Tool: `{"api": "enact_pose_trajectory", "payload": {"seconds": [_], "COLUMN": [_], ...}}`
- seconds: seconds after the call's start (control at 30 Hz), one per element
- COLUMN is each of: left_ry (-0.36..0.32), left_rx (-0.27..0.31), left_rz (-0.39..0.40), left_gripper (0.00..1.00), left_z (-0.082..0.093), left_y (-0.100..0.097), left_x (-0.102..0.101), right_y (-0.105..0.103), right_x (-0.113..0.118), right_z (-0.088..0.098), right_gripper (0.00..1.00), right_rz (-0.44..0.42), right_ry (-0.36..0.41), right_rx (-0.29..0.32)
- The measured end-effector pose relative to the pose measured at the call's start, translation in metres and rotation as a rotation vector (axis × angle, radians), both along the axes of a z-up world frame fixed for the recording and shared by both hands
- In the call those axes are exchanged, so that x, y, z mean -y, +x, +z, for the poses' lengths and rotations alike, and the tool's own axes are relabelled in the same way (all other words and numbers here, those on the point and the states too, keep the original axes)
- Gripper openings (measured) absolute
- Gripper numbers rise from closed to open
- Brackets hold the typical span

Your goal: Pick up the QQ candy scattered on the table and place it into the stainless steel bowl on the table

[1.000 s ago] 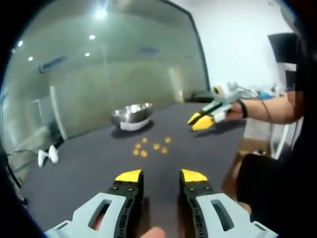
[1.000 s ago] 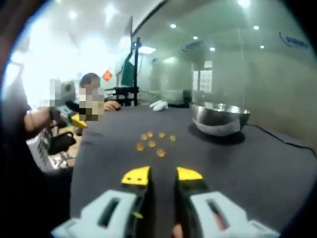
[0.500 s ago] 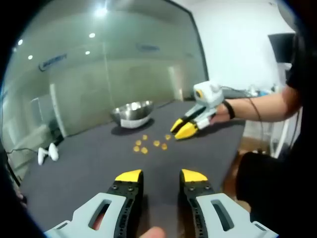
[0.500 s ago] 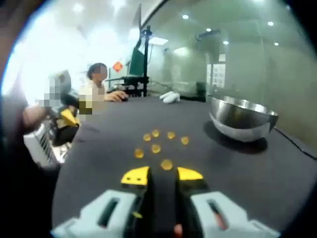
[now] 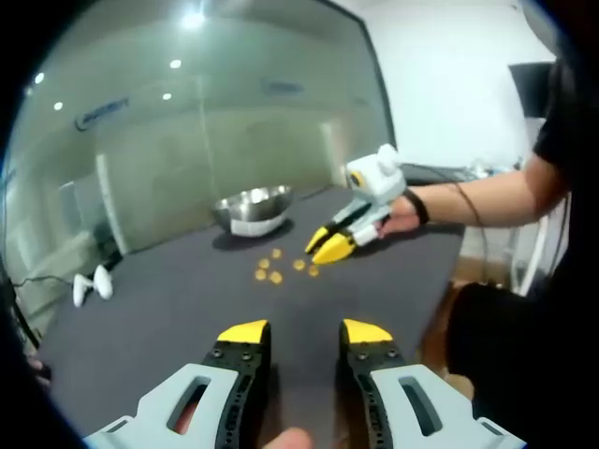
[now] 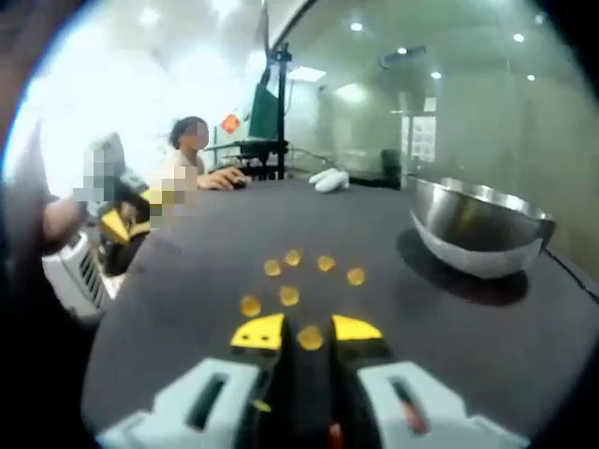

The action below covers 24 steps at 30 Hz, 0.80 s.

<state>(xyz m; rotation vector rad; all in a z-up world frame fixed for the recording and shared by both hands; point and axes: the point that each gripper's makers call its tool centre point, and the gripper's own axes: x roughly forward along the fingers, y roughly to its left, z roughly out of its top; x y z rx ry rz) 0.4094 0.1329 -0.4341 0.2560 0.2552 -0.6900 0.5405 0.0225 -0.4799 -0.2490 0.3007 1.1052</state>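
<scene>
Several yellow QQ candies (image 6: 290, 273) lie in a loose cluster on the dark table, also seen as candies (image 5: 277, 267) in the left gripper view. One candy (image 6: 310, 338) sits between the yellow tips of my right gripper (image 6: 308, 331), whose jaws stand apart on either side of it. The left gripper view catches the same right gripper (image 5: 329, 246) low over the near edge of the cluster. The stainless steel bowl (image 6: 479, 227) stands just beyond the candies, bowl (image 5: 251, 206). My left gripper (image 5: 304, 334) is open, held back from the cluster with nothing between its jaws.
The dark table (image 5: 168, 309) has bare surface around the cluster. White objects (image 5: 89, 286) lie near its far edge, white objects (image 6: 328, 178). A person (image 6: 192, 159) sits at a desk beyond the table. A forearm (image 5: 477, 201) reaches in from the right.
The right gripper has moved forward and down to the candies; one candy now lies between its tips, and the bowl looks closer. The left gripper has stayed put.
</scene>
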Motion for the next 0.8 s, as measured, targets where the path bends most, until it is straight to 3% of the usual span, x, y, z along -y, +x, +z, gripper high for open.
{"api": "enact_pose_trajectory", "payload": {"seconds": [0.1, 0.17, 0.27, 0.6, 0.8], "left_ry": [0.000, 0.004, -0.026, 0.001, 0.009], "left_rx": [0.002, 0.005, 0.004, 0.031, 0.027], "left_rz": [0.004, 0.007, 0.008, 0.004, -0.006], "left_gripper": [0.31, 0.31, 0.31, 0.31, 0.31], "left_z": [0.001, 0.003, 0.009, 0.016, 0.014], "left_y": [0.001, 0.003, 0.003, 0.002, 0.000], "left_x": [-0.002, -0.003, -0.002, 0.000, 0.002], "right_y": [0.000, 0.000, 0.000, -0.002, 0.004], "right_x": [0.000, 0.001, 0.000, -0.001, 0.006], "right_z": [0.000, 0.000, 0.000, 0.001, 0.014], "right_gripper": [0.17, 0.10, 0.09, 0.09, 0.09], "right_rz": [0.008, 0.004, 0.013, 0.027, -0.010], "right_ry": [-0.001, 0.002, 0.002, -0.014, 0.051], "right_rx": [0.002, 0.003, 0.009, 0.017, 0.005]}}
